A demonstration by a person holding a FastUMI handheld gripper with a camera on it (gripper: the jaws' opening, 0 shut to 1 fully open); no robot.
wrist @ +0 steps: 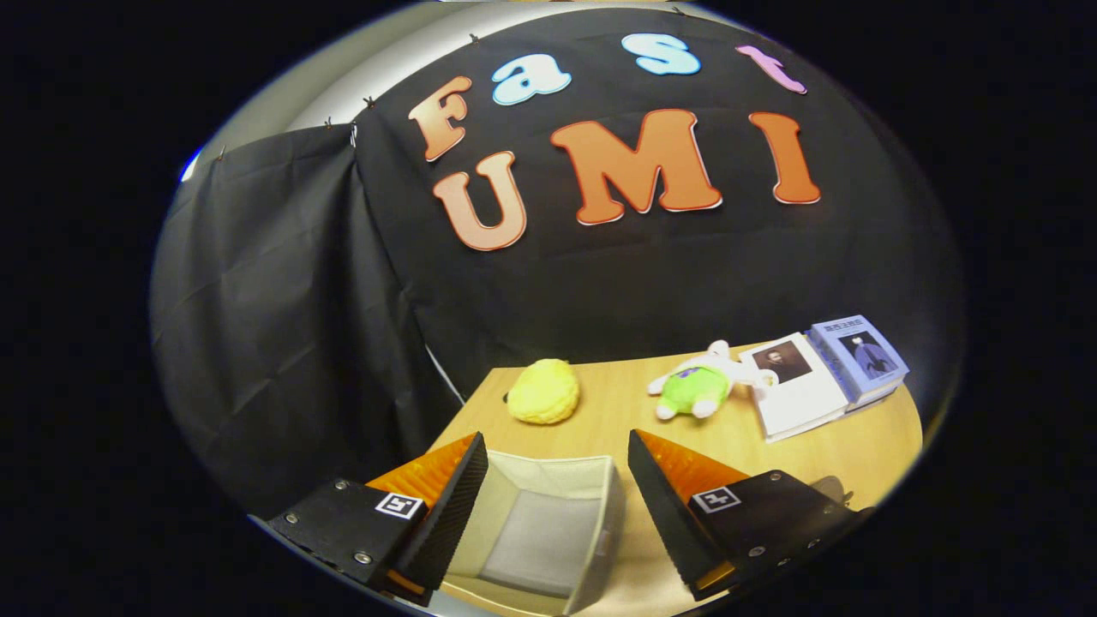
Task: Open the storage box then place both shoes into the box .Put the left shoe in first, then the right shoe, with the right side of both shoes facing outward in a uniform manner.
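Observation:
A pale fabric storage box (591, 480) stands open on the wooden table, right below and between my fingers; its light grey floor shows and I see nothing inside it. My gripper (557, 454) hovers above the box, open, with a wide gap and nothing between the fingers. The left finger (458, 501) hangs over the box's left wall, the right finger (664, 506) just outside its right wall.
Beyond the fingers on the wooden table (626, 411) lie a yellow plush lump (543, 392), a green and white plush toy (698, 387), and two books (823, 373) at the far right. A small dark object (830, 488) peeks out behind the right finger. Black cloth walls close in behind and left.

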